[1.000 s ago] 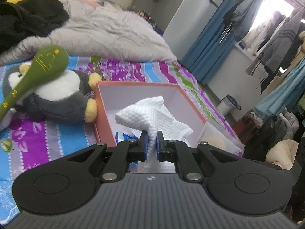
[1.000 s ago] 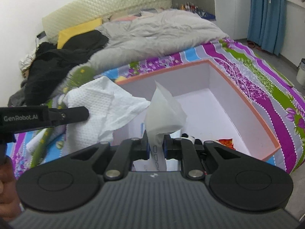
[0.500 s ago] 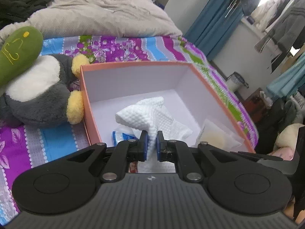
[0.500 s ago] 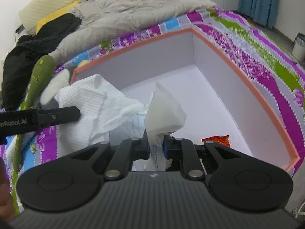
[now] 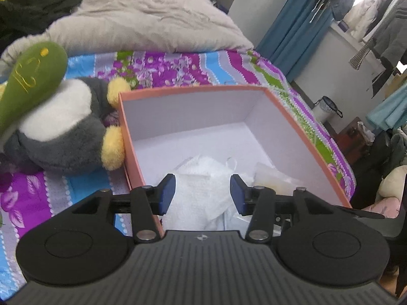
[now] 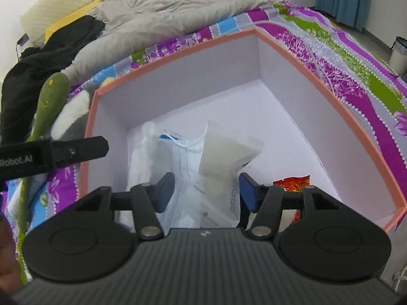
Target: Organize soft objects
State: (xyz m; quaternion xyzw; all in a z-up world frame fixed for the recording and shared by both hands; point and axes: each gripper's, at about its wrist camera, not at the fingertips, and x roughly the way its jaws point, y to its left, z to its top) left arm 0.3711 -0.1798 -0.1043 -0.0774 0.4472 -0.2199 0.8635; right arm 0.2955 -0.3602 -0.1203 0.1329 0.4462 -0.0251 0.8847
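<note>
Left wrist view: left gripper (image 5: 202,190) jaws were just opened, white towel (image 5: 201,193) released into the box (image 5: 305,142) near its front edge; right gripper (image 6: 207,190) likewise opened, packet (image 6: 223,157) dropped. Both items were judged stowed.

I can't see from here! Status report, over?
Both tools open, jaws just opened: left tool, right tool. White cloth and plastic packet dropped in orange box. Nothing blocking.

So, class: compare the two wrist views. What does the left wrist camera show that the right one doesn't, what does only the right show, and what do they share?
Only the left wrist view shows hanging clothes by the window. Only the right wrist view shows a face mask, a red snack wrapper and a yellow pillow. Both show the orange box, plush penguin, green plush, grey duvet and an open gripper over the box.
</note>
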